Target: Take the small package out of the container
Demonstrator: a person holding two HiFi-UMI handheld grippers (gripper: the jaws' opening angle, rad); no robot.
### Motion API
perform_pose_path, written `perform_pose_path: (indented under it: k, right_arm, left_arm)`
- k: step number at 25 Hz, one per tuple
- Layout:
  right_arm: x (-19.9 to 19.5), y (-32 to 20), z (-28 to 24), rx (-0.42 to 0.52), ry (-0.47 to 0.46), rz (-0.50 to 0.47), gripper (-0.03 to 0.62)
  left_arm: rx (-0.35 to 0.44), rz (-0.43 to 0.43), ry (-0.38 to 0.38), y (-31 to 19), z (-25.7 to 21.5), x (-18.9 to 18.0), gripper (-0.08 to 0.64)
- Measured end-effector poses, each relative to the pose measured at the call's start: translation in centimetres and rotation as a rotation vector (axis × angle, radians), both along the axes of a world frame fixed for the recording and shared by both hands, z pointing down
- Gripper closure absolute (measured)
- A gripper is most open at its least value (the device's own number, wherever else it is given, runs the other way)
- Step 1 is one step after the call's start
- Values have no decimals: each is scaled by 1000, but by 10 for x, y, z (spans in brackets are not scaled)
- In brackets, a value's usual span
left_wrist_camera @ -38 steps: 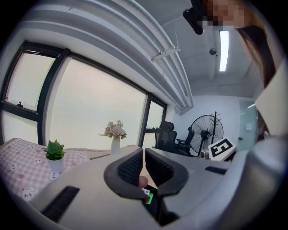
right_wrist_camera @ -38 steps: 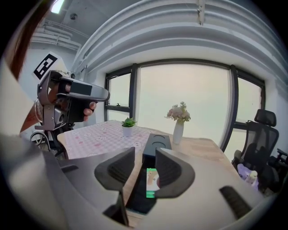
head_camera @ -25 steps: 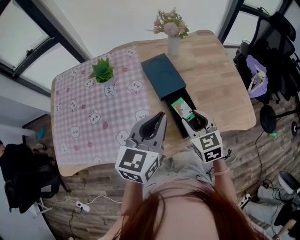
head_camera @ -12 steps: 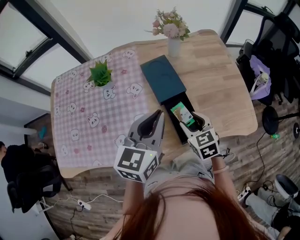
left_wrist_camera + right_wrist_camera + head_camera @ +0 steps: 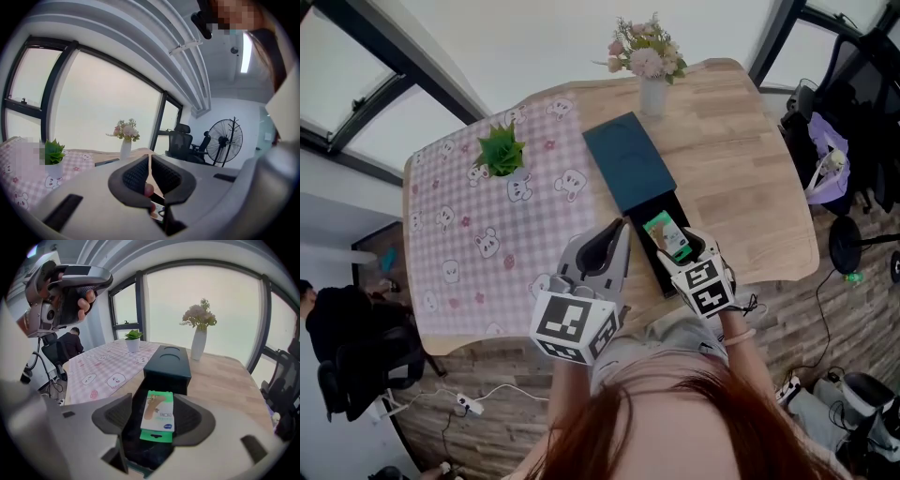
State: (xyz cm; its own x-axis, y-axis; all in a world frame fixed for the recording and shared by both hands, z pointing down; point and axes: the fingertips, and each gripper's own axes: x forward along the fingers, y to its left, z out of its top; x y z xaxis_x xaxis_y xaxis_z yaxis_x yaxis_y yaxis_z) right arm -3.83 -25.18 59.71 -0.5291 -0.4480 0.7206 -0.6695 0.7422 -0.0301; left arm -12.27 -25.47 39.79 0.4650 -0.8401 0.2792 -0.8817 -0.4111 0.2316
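Note:
A dark teal box (image 5: 628, 159) lies on the wooden table with its black drawer (image 5: 652, 258) pulled out toward me. A small green and white package (image 5: 664, 231) lies flat in the drawer. My right gripper (image 5: 682, 246) points steeply down into the drawer. In the right gripper view the package (image 5: 158, 416) lies between the jaws with a gap at each pad. The right gripper (image 5: 154, 404) is open, and its jaws have just been opening. My left gripper (image 5: 622, 232) hovers left of the drawer. In its own view the left gripper (image 5: 150, 169) is shut on nothing.
A white vase of flowers (image 5: 649, 84) stands behind the box. A small potted plant (image 5: 501, 150) sits on the pink checked cloth (image 5: 478, 244). The table's near edge (image 5: 750, 272) runs just behind the drawer. Office chairs (image 5: 853, 84) stand at the right.
My right gripper has sunk toward the drawer and now straddles the package, its jaws wider apart. The left gripper has drifted a little and stayed shut.

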Motion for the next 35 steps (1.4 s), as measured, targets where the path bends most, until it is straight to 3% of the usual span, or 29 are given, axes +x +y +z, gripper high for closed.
perform_pose_path:
  k: [11, 35]
  right_arm:
    - [-9, -10, 28, -94, 26, -8, 311]
    - [-12, -29, 72, -224, 192, 12, 262]
  left_arm:
    - [-11, -11, -19, -17, 2, -1, 538]
    - [-18, 4, -31, -51, 3, -17, 538]
